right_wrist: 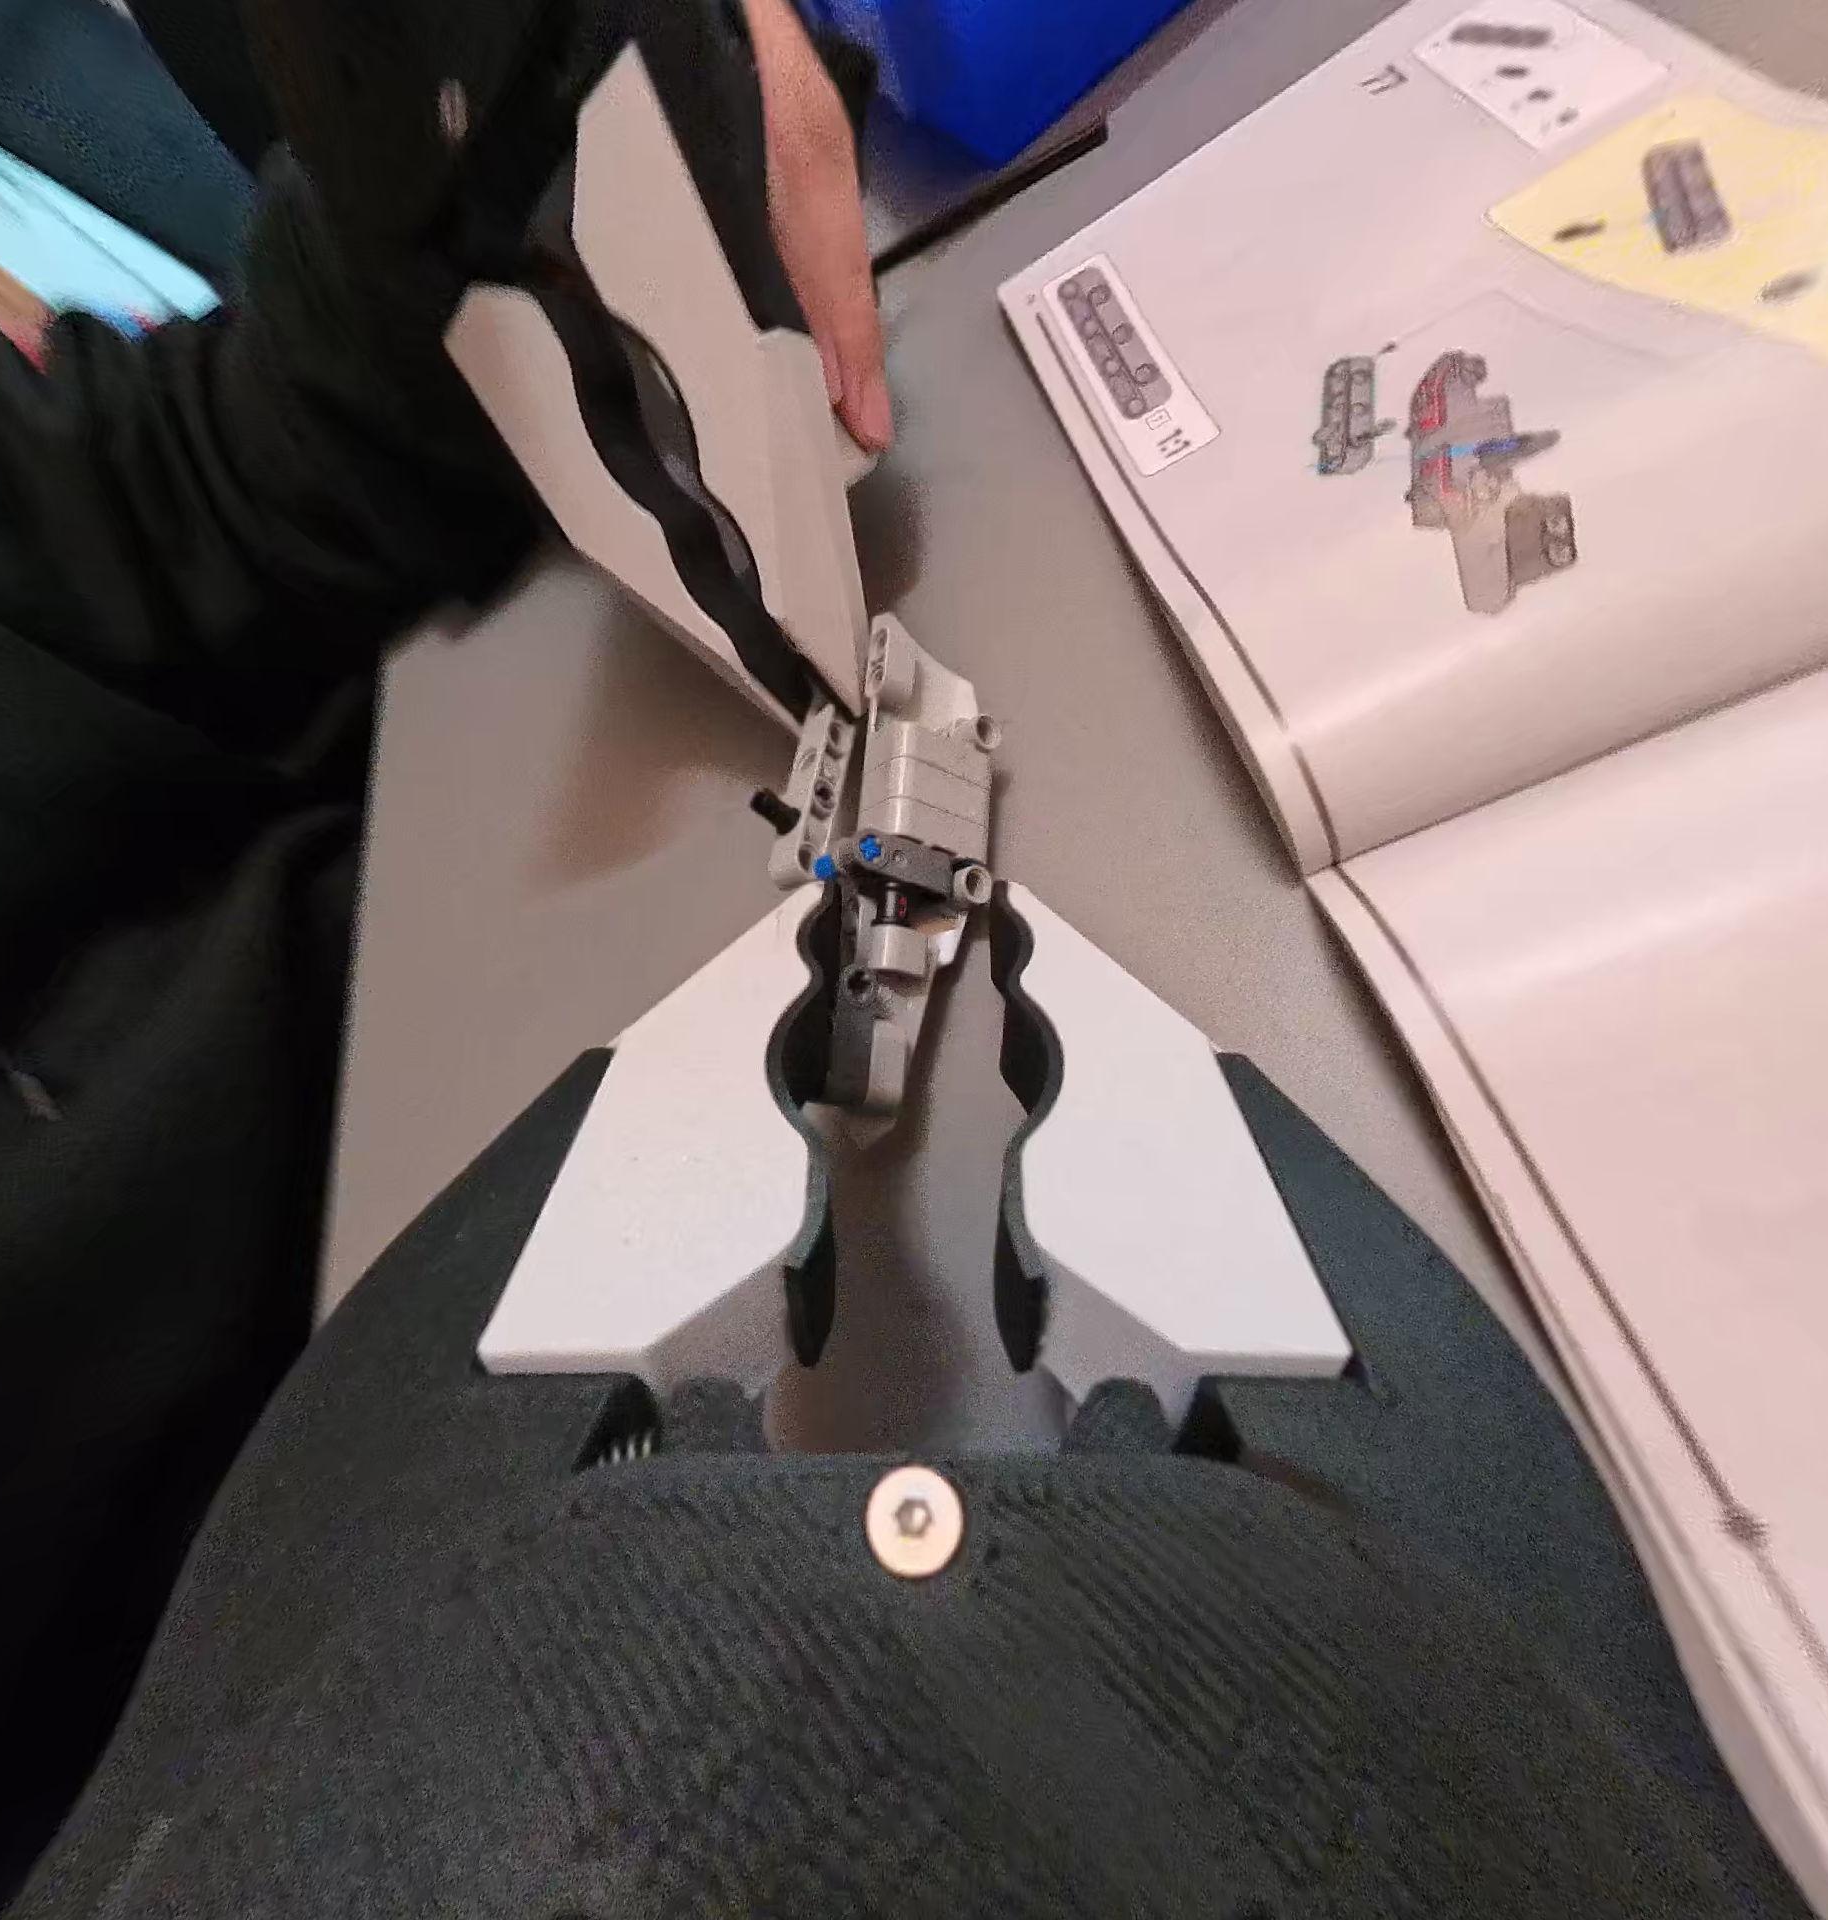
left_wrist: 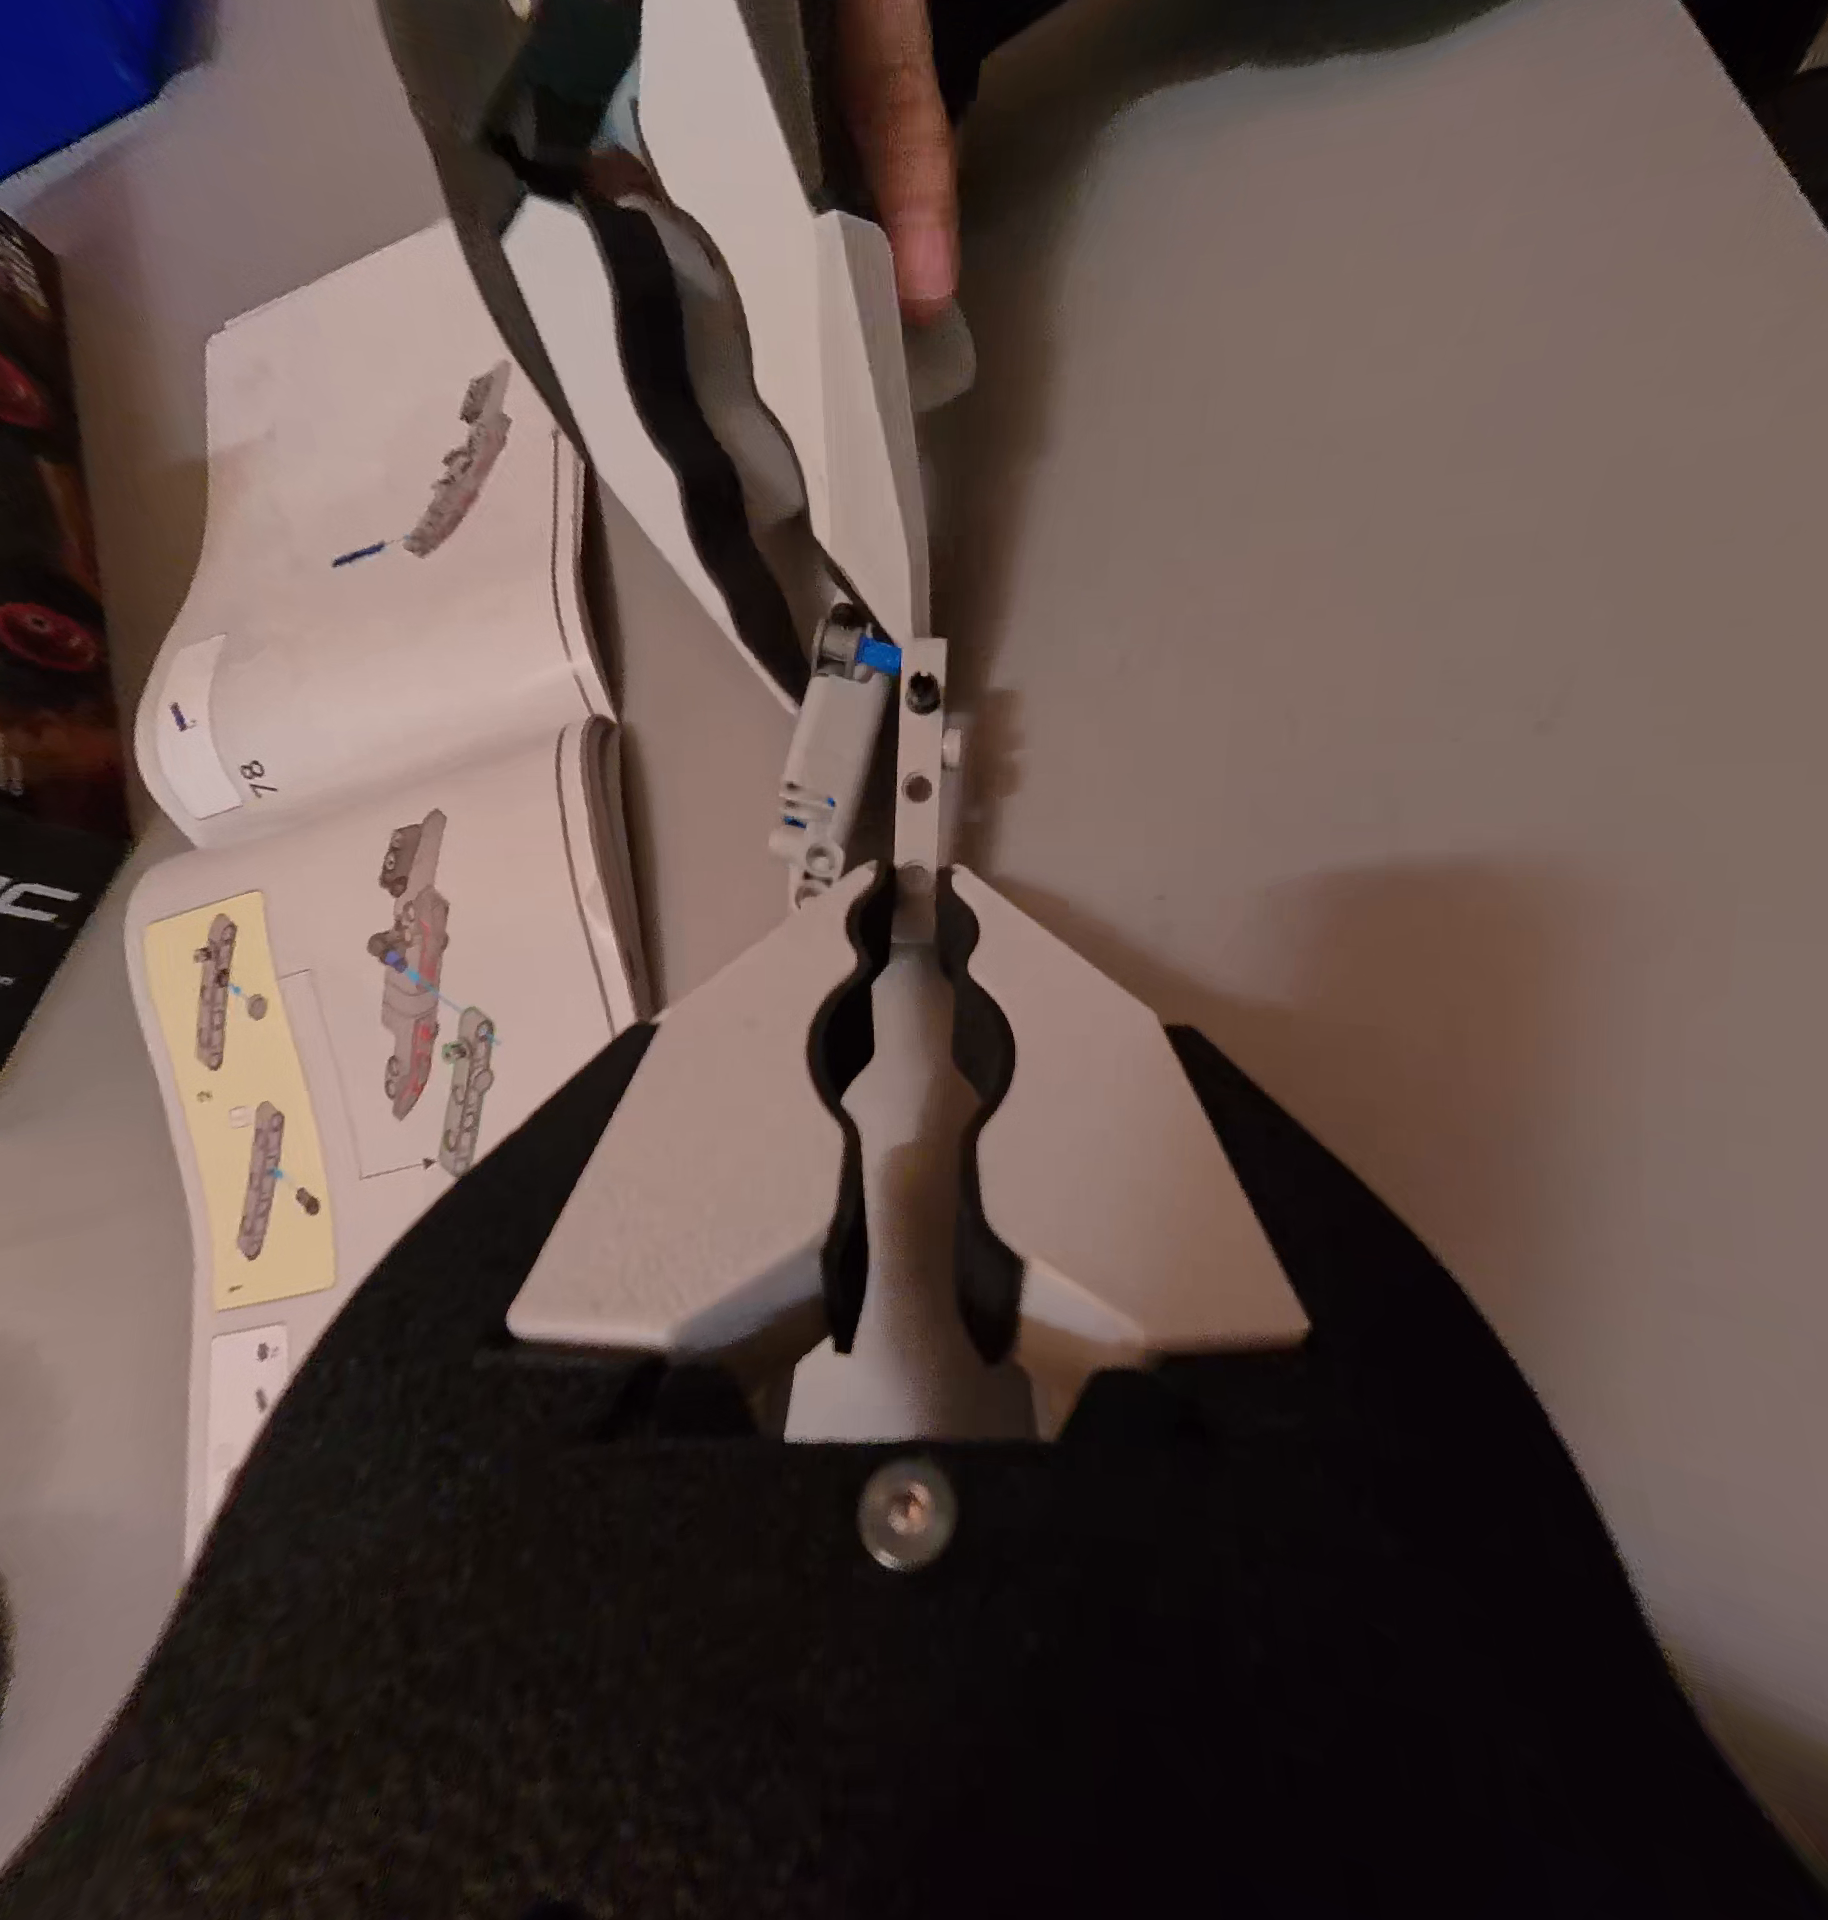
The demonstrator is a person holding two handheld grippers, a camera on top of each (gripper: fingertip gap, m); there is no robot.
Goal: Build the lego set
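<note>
My left gripper (left_wrist: 915,883) is shut on the lower end of a light grey holed beam (left_wrist: 925,748) and holds it upright above the table. My right gripper (right_wrist: 899,914) is shut on a grey lego assembly (right_wrist: 925,790) with blue pins and a dark grey arm. In the left wrist view the right gripper (left_wrist: 874,634) comes in from the top and holds the assembly (left_wrist: 832,748) right beside the beam, the two touching. In the right wrist view the left gripper (right_wrist: 837,696) comes in from the upper left and presses the beam (right_wrist: 822,779) against the assembly's left side.
An open instruction booklet (left_wrist: 370,727) lies on the grey table (left_wrist: 1409,623), left of the grippers; it fills the right side of the right wrist view (right_wrist: 1461,623). A black box (left_wrist: 16,520) and a blue bin (right_wrist: 993,62) stand beyond it. A person's hand (right_wrist: 837,312) holds the left gripper. My right fingertips sit around 4 cm from my left ones.
</note>
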